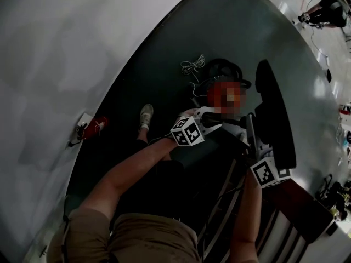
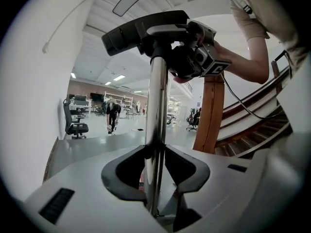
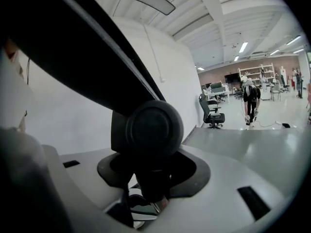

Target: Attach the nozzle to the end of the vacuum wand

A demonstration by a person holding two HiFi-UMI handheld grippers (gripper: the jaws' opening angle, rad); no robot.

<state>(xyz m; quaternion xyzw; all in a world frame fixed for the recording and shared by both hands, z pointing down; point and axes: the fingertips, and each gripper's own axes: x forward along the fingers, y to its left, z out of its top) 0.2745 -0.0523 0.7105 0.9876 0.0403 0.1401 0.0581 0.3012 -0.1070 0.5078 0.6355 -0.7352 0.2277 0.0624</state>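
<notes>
The step in hand is the joining itself. In the left gripper view the left gripper (image 2: 155, 166) is clamped on the shiny vacuum wand (image 2: 156, 115), which runs straight up toward 12 o'clock. At its far end the black nozzle (image 2: 146, 30) lies crosswise. The right gripper (image 2: 204, 57) and the hand behind it are at about 1 o'clock from that end. The right gripper's own view shows its jaws closed around the nozzle's round black neck, with the long head sweeping off toward 10 o'clock.

The wand's tip appears to enter the neck, but no view shows whether it is fully seated or locked.

By this reading, the next move calls for a firm push of the neck along the wand's own line. The left gripper would brace the tube so it neither slides nor rolls. The two parts should stay in line, since a tilted neck would probably jam rather than click home.

In the head view both grippers are held in the air above a dark floor, the right one at about 4 o'clock from the left. No tabletop carries anything.

The count is:
- one wand
- one nozzle
- two grippers, each gripping its part
- one red fire extinguisher (image 1: 94, 127) by the wall
- one office chair (image 2: 74, 123) close by in the hall beyond
</notes>
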